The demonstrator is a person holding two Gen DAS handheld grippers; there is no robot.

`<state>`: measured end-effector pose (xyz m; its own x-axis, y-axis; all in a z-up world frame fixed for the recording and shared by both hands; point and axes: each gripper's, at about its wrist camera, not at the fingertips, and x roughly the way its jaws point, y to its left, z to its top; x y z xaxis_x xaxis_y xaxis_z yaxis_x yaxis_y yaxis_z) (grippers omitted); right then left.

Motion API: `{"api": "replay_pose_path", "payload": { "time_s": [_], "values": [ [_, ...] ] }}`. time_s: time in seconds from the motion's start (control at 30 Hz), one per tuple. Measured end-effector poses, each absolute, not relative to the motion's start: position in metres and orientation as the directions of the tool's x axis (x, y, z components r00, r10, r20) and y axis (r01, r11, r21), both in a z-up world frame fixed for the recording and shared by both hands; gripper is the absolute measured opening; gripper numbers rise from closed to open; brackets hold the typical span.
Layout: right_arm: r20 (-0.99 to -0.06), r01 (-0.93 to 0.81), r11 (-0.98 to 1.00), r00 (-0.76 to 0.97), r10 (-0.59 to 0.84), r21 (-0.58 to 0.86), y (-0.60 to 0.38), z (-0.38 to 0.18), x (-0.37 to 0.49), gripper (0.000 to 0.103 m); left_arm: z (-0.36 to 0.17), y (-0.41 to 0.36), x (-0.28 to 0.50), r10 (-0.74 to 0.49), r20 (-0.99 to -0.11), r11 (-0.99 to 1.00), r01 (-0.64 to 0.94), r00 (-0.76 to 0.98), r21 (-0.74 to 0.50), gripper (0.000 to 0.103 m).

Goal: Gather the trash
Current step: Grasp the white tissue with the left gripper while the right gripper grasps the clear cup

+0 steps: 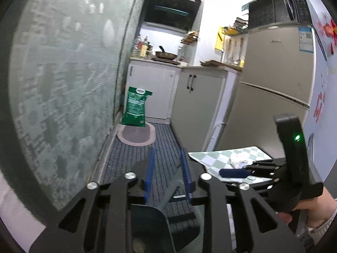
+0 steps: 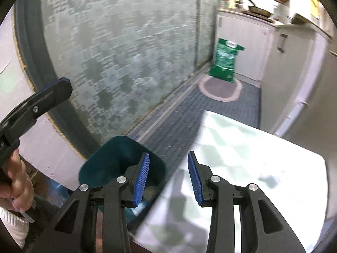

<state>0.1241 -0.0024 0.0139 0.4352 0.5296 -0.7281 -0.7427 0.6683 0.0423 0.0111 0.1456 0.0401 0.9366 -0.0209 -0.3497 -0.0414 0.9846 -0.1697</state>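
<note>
Left wrist view showed the left tool (image 1: 167,168) with its blue pads parted and nothing between them, pointing over the dark floor mat (image 1: 134,162). Below it stood the dark teal trash bin (image 1: 147,227), beside the worktop (image 1: 212,158) with its green and white checked cloth. On that cloth lay a crumpled white piece of trash (image 1: 239,160) (it looked like tissue), close to the tip of the right tool (image 1: 231,172), which a hand (image 1: 311,210) held. From the right wrist view the right tool (image 2: 168,177) was also released and empty, hanging over the edge between the bin (image 2: 118,154) and the worktop (image 2: 242,151). Farther away, a green bag (image 2: 225,61) stood on an oval rug (image 2: 220,89) against the white cabinets (image 2: 248,42).
</note>
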Motion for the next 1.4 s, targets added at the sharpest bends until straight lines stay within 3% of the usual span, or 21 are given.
{"api": "replay_pose_path", "payload": {
  "time_s": [0.1, 0.17, 0.23, 0.8, 1.17, 1.4],
  "values": [
    [-0.724, -0.705, 0.708, 0.468, 0.506, 0.039, -0.032, 0.013, 0.133, 0.044, 0.036, 0.128, 0.023, -0.039, -0.371, 0.989, -0.018, 0.928, -0.147, 0.033],
    [-0.724, -0.682, 0.730, 0.483, 0.492, 0.041, -0.051, 0.011, 0.138, 0.052, 0.033, 0.115, 0.033, -0.058, -0.393, 0.990, 0.001, 0.918, -0.143, 0.041],
    [-0.722, -0.660, 0.750, 0.500, 0.479, 0.041, -0.069, 0.010, 0.142, 0.054, 0.030, 0.103, 0.040, -0.078, -0.408, 0.990, 0.021, 0.910, -0.143, 0.041],
    [-0.750, -0.581, 0.812, 0.513, 0.417, 0.054, -0.134, -0.020, 0.162, 0.057, 0.011, 0.034, 0.089, -0.160, -0.507, 0.987, 0.130, 0.847, -0.095, 0.043],
    [-0.736, -0.596, 0.801, 0.518, 0.436, 0.054, -0.128, -0.024, 0.169, 0.037, 0.004, 0.008, 0.126, -0.189, -0.579, 0.981, 0.175, 0.793, -0.080, 0.046],
    [-0.729, -0.610, 0.791, 0.521, 0.444, 0.046, -0.131, -0.026, 0.176, 0.030, -0.005, -0.009, 0.148, -0.185, -0.632, 0.978, 0.206, 0.752, -0.040, 0.048]
  ]
}}
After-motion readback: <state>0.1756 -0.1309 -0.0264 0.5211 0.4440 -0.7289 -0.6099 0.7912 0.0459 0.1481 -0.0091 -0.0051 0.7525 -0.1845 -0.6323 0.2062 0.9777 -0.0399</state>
